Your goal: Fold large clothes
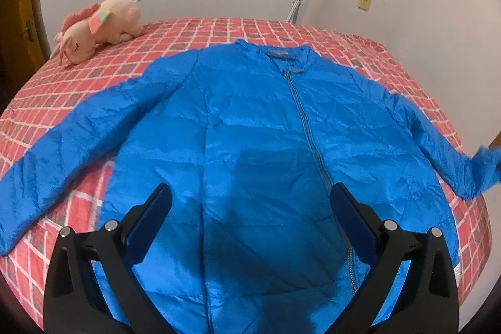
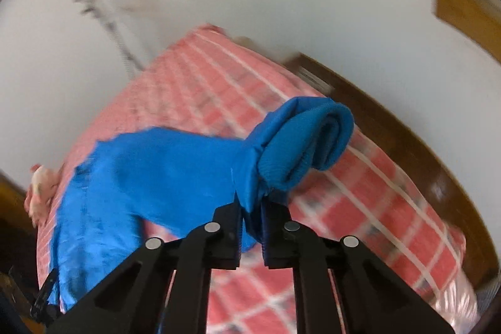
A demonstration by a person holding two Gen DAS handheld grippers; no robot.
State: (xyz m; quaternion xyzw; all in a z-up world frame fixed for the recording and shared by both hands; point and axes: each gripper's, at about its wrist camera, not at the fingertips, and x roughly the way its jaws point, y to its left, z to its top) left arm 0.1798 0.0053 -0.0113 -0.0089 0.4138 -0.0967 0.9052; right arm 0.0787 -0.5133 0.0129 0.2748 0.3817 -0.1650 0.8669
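Blue and puffy, the jacket (image 1: 250,130) lies flat on the red checked bed (image 1: 62,102), zipped up, collar at 12 o'clock. A small grey label (image 1: 277,54) sits inside the collar, too tiny to read. The right wrist view is blurry. The left tool (image 1: 250,212) hangs wide open over the jacket's hem, holding nothing. The right tool (image 2: 252,202) is pinched tight on the sleeve cuff (image 2: 305,143), lifted off the bed. A pink plush toy (image 1: 97,25) rests at 10 o'clock.
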